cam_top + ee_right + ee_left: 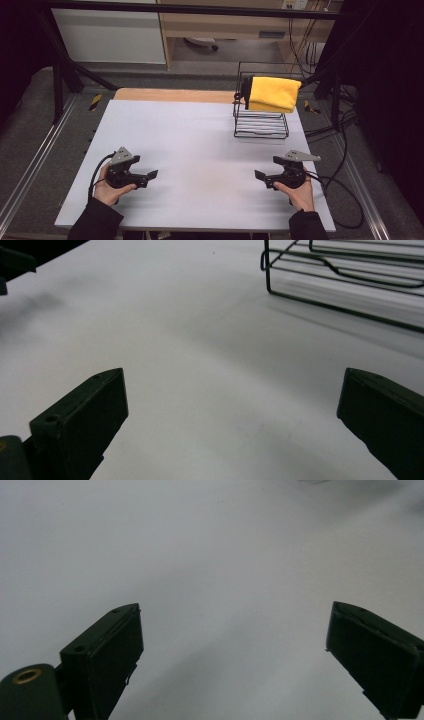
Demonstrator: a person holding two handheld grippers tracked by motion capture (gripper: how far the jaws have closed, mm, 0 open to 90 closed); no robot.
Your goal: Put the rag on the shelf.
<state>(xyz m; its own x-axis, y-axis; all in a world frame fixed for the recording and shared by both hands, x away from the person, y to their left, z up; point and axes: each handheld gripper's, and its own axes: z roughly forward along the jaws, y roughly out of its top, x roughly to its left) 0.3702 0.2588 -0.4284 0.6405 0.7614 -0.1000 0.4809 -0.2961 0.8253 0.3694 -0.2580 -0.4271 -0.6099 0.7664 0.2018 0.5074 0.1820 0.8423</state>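
A yellow cloth [274, 93] hangs folded over the top of a black wire rack [261, 125] at the back right of the white table [200, 145]. My left gripper [151, 175] rests low near the front left, pointing right, with its jaws wide apart and nothing between them [235, 650]. My right gripper [260, 176] sits near the front right, pointing left, jaws also wide and empty [232, 415]. The wire rack [345, 275] lies ahead and to the right in the right gripper view, well apart from the jaws.
Cables [340, 190] trail off the table's right edge. A metal frame post [57, 85] stands at the back left, and a wooden strip [175, 95] runs along the table's far edge. Broad bare tabletop lies between the two grippers.
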